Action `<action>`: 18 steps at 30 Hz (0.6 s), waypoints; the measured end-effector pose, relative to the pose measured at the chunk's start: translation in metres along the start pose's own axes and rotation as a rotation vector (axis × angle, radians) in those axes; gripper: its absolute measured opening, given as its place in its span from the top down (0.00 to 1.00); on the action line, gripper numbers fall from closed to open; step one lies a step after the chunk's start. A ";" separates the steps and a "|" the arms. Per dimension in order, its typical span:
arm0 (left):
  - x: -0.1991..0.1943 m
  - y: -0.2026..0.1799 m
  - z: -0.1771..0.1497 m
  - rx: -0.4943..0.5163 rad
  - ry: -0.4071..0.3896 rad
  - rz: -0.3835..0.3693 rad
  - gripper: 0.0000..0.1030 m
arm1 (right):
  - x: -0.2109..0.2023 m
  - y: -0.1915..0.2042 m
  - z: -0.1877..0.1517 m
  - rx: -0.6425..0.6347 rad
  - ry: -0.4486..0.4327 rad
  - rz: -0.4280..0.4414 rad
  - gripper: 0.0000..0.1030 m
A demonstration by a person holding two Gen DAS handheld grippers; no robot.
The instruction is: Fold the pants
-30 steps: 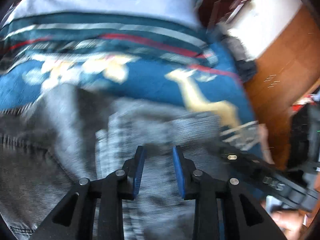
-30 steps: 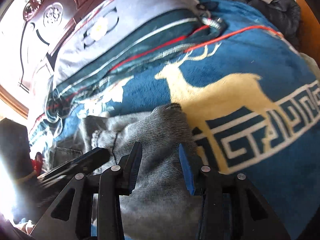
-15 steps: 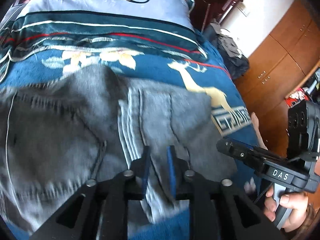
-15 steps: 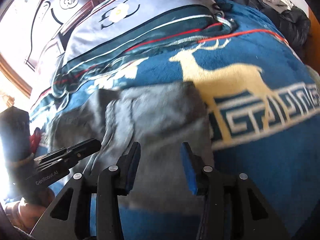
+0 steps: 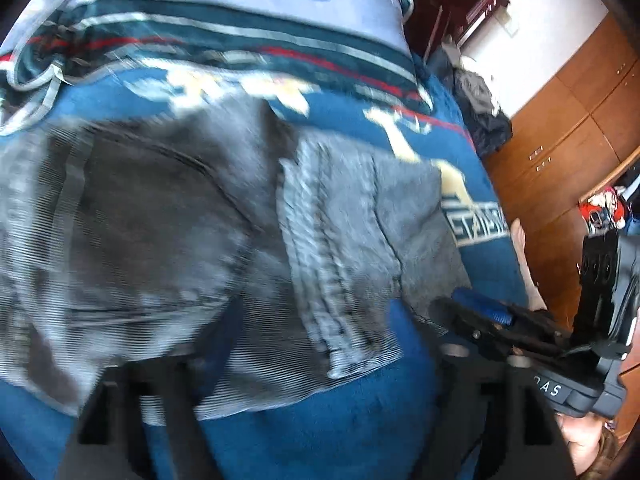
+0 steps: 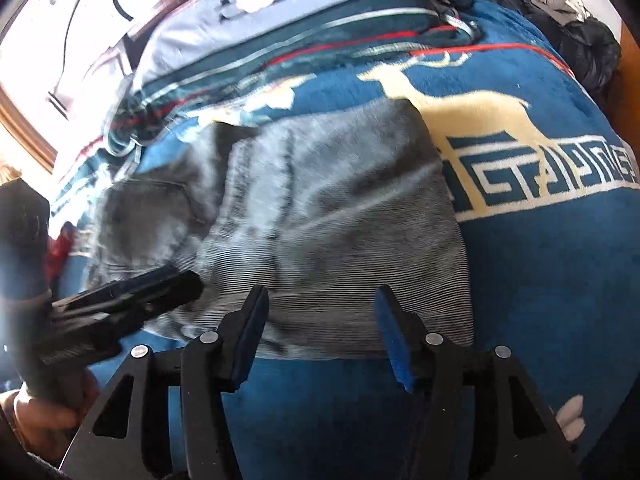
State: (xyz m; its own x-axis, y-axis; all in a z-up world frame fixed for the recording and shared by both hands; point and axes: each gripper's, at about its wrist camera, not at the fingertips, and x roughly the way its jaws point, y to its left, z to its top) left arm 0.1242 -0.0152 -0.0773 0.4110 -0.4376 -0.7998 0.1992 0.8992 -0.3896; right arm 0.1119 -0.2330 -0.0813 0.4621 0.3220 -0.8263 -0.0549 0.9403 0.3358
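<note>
Folded grey denim pants (image 6: pixel 320 208) flat on blue deer-print blanket (image 6: pixel 540 280) near its front edge, right gripper (image 6: pixel 320 332) wide and empty, left gripper (image 6: pixel 132 300) spread unreadable through blur

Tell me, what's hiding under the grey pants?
The grey pants lie on a blue blanket with a cream deer. Blanket shows around them; whatever lies beneath the cloth is covered.
</note>
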 end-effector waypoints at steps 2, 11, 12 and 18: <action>-0.020 0.012 0.002 -0.002 -0.033 0.018 0.12 | -0.006 0.014 -0.001 -0.037 -0.012 0.013 0.46; -0.094 0.110 0.017 -0.134 -0.085 0.134 0.04 | 0.001 0.125 -0.009 -0.305 -0.008 0.129 0.38; -0.098 0.121 0.017 -0.147 -0.080 0.140 0.03 | 0.004 0.139 -0.011 -0.334 -0.001 0.143 0.38; -0.110 0.167 0.019 -0.187 -0.076 0.177 0.02 | 0.019 0.209 -0.029 -0.532 0.028 0.194 0.38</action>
State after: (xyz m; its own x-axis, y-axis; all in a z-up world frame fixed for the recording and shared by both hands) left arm 0.1292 0.1834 -0.0455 0.4922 -0.2663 -0.8287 -0.0463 0.9427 -0.3304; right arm 0.0838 -0.0274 -0.0398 0.3761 0.4902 -0.7863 -0.5785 0.7871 0.2140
